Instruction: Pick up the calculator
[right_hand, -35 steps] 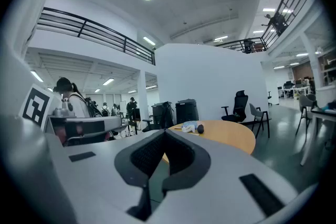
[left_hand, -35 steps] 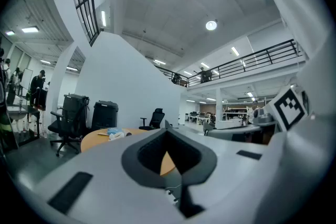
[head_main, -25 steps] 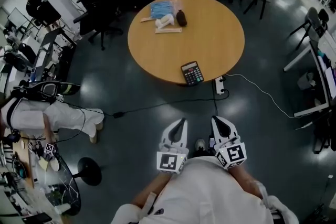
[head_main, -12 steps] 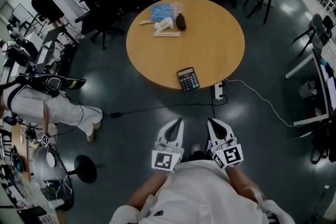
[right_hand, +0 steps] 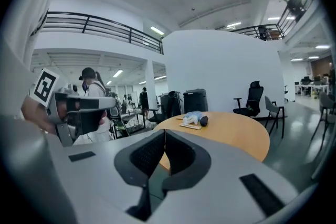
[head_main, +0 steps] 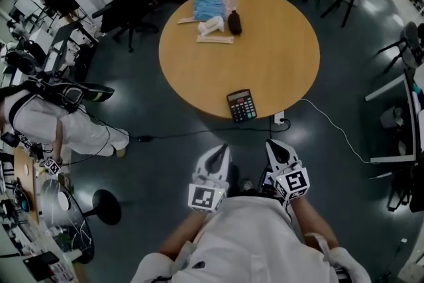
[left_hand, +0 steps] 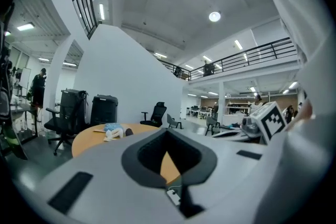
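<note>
1. Calculator [head_main: 242, 105] lies flat at the near edge of the round table [head_main: 285, 43].
2. Left gripper [head_main: 222, 150]: jaws closed tip to tip, nothing between them.
3. Right gripper [head_main: 271, 145]: jaws likewise closed, empty.
4. Both grippers hang over the floor by the person's body, well apart from the calculator.

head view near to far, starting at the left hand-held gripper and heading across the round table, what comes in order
left hand-held gripper → calculator → flat wooden strip → blue packet
</note>
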A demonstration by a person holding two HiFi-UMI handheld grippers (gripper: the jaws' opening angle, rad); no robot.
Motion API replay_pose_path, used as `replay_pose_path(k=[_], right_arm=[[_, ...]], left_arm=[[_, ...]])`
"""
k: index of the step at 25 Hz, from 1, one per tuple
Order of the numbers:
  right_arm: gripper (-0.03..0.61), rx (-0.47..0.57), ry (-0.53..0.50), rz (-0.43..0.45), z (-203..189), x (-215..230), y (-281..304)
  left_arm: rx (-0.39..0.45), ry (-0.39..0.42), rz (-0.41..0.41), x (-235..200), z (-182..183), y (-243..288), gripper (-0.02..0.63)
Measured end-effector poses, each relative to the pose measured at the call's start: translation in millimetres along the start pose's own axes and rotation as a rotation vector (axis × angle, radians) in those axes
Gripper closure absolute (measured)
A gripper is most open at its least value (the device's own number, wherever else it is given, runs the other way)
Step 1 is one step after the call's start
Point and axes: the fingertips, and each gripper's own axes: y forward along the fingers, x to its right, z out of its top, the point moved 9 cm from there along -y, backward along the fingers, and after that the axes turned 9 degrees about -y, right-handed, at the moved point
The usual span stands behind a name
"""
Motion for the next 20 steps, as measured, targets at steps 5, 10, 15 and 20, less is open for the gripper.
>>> replay_pose_path(k=[5,10,15,20], right_arm=[[0.563,-0.062,-0.025,0.043,-13,24,51],[0.563,-0.078,-0.03,0.143,-13,54,100],[0.561,-0.156,-0.077,0.276,-32,96,155],[0.56,-0.241,-0.084,0.439,-58,135,211]], left_arm=[[-0.032,-0.09,-0.059,-32,5,42,0.607],[-0.051,-0.097,-0.091,-62,17,77,0.607],[-0.068,-0.084,-0.1,-84,21,104,0.607],[-0.093,-0.111,-0.067,-94,21,119,0.607]])
